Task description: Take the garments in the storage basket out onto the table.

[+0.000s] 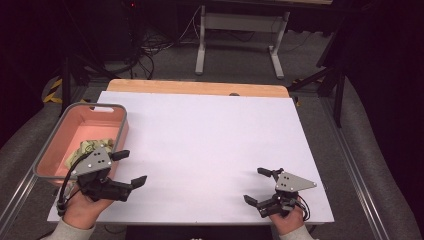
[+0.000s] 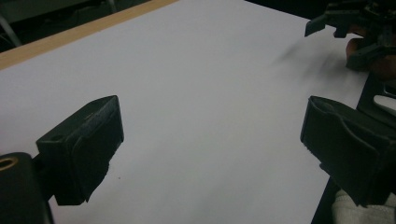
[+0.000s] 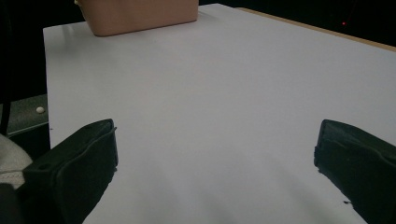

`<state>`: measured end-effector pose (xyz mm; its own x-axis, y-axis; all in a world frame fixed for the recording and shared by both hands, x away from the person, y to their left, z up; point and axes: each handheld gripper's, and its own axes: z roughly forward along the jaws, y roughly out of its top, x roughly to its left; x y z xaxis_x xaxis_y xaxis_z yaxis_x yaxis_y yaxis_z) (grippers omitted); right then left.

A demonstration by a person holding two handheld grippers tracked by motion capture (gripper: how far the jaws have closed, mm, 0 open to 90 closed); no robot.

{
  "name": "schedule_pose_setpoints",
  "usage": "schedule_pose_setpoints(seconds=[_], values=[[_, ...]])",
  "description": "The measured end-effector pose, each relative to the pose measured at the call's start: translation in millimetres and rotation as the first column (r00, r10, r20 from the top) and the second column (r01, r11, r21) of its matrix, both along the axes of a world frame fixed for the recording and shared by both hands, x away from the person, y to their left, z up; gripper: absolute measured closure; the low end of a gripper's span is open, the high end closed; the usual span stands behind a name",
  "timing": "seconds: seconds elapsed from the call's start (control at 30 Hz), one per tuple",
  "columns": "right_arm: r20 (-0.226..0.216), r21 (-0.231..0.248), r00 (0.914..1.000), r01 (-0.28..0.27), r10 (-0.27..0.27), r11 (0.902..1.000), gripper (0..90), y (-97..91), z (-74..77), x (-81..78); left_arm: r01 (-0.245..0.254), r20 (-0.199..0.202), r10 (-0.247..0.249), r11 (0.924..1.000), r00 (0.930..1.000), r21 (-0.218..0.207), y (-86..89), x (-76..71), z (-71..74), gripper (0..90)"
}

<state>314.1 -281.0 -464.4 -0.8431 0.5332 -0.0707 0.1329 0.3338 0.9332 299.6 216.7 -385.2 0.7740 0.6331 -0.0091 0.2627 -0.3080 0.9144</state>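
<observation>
2 grippers rest low over the white table (image 1: 210,140), both with jaws spread wide and nothing between them; the left gripper (image 1: 129,169) sits at 8 o'clock, just beside the pink bin (image 1: 120,131); a crumpled greenish item (image 1: 89,148) lies inside that bin; the right gripper (image 1: 257,186) sits at 5 o'clock, well apart.

Left gripper (image 1: 129,168) and right gripper (image 1: 260,185) (both empty) gape wide.
</observation>
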Motion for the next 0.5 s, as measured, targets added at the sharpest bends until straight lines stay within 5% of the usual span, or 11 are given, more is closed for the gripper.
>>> schedule_pose_setpoints(seconds=[0.5], values=[[-0.006, -0.002, 1.0000, -0.005, 0.005, 1.0000, 0.2, 0.6, -0.9, 0.8, -0.093, 0.068, 0.094, 0.9956, 0.9933, -0.010, 29.6, -5.6, 24.6, 6.9]])
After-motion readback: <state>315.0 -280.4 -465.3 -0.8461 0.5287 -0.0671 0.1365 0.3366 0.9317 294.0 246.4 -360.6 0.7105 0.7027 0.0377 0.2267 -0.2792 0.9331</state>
